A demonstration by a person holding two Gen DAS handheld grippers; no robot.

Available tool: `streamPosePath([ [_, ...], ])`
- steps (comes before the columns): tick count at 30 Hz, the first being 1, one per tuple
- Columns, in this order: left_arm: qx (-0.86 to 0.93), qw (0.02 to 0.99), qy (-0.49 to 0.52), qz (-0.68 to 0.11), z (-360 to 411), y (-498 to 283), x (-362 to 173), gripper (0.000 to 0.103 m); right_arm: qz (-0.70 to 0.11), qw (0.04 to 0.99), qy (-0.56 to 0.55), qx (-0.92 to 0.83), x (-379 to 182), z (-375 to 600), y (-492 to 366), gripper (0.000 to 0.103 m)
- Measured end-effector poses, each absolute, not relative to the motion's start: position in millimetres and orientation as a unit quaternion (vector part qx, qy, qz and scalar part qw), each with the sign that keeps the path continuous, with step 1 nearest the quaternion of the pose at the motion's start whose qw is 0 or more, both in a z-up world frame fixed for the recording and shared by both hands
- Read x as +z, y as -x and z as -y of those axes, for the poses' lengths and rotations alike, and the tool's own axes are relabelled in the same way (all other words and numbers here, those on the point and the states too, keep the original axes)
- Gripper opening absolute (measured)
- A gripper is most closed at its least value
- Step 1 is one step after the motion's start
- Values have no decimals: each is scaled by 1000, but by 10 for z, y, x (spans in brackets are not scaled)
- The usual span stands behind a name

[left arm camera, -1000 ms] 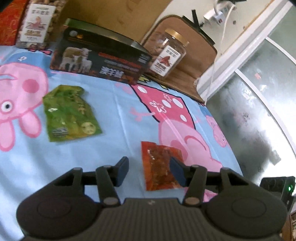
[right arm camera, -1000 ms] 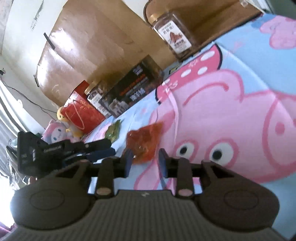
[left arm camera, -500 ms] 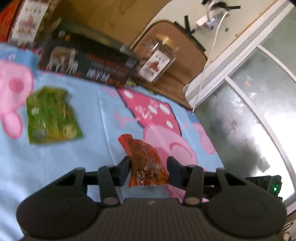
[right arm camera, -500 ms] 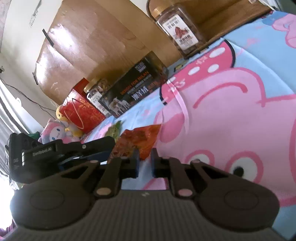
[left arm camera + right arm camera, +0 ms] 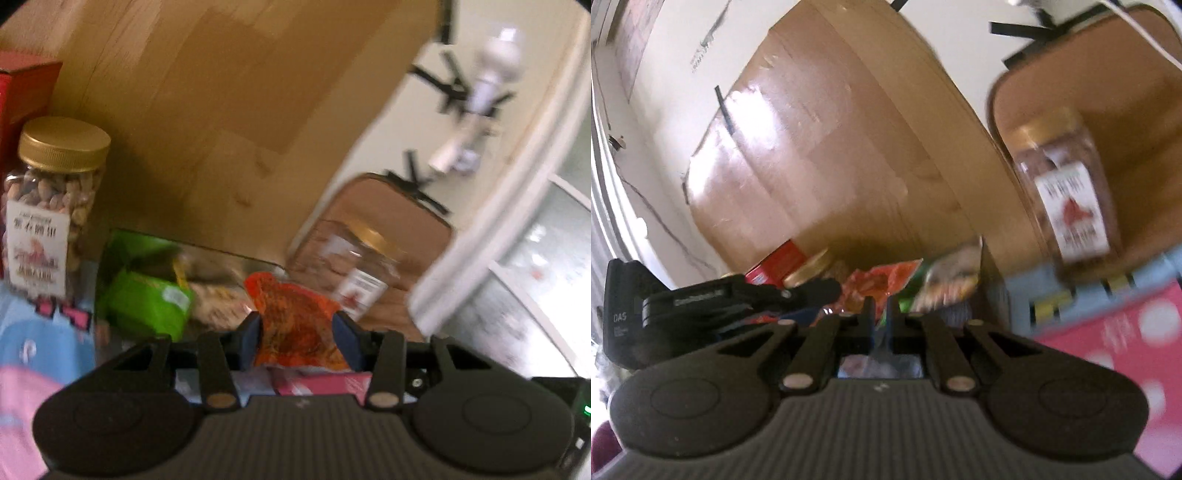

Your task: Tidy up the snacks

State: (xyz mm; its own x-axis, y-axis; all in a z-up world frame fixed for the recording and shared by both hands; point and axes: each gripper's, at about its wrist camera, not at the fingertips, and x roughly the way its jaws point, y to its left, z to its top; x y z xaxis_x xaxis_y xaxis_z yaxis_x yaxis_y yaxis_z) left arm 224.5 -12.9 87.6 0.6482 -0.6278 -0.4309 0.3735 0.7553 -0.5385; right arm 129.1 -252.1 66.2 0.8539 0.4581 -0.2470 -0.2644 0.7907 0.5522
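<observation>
A red snack packet (image 5: 295, 325) hangs between the blue pads of my left gripper (image 5: 297, 338), which is shut on it. The packet is lifted in front of the open dark box (image 5: 221, 254), where a green packet (image 5: 147, 302) and other snacks lie. In the right wrist view the same red packet (image 5: 882, 277) sits at the tips of my right gripper (image 5: 879, 310). Its jaws are nearly together and seem to pinch the packet's near edge, though blur hides the contact. My left gripper (image 5: 827, 288) reaches in from the left there.
A gold-lidded nut jar (image 5: 55, 206) stands left of the box, and a red box (image 5: 22, 96) behind it. A second jar (image 5: 1067, 199) stands to the right by a brown board. Tall cardboard (image 5: 221, 110) backs everything. The cartoon pig cloth (image 5: 1126, 350) covers the surface.
Both grippers closed on the red packet, lifted it off the cloth and carried it toward the box at the back. The view now looks over the box's open top.
</observation>
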Motion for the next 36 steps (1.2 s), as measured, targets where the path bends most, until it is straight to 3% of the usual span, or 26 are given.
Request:
streamPosePath([
  [6, -246, 889, 181, -342, 303, -2721, 604, 43, -196, 947, -195, 167, 482, 2360, -1825, 16],
  [8, -236, 895, 164, -341, 306, -2717, 589, 45, -198, 950, -185, 156, 423, 2334, -1845, 29],
  [11, -248, 897, 157, -331, 264, -2610, 624, 53, -174, 955, -194, 139, 427, 2358, -1698, 35],
  [16, -260, 893, 194, -311, -72, -2227, 807, 54, -166, 943, -250, 146, 503, 2463, -1340, 35],
  [21, -244, 885, 242, -314, -596, -1585, 636, 54, -256, 904, -273, 207, 269, 2262, -1159, 35],
  [28, -224, 858, 273, -373, -752, -1158, 90, 50, -354, 873, -258, 214, -27, 1836, -1584, 35],
  [31, -221, 860, 247, -388, -660, -1080, -30, 37, -382, 850, -268, 245, -135, 1710, -1642, 33],
  [32, -217, 867, 237, -381, -641, -1039, -39, 33, -384, 845, -271, 257, -135, 1671, -1609, 27],
  [36, -219, 867, 238, -379, -718, -1019, -75, 26, -386, 841, -278, 259, -55, 1707, -1392, 23],
])
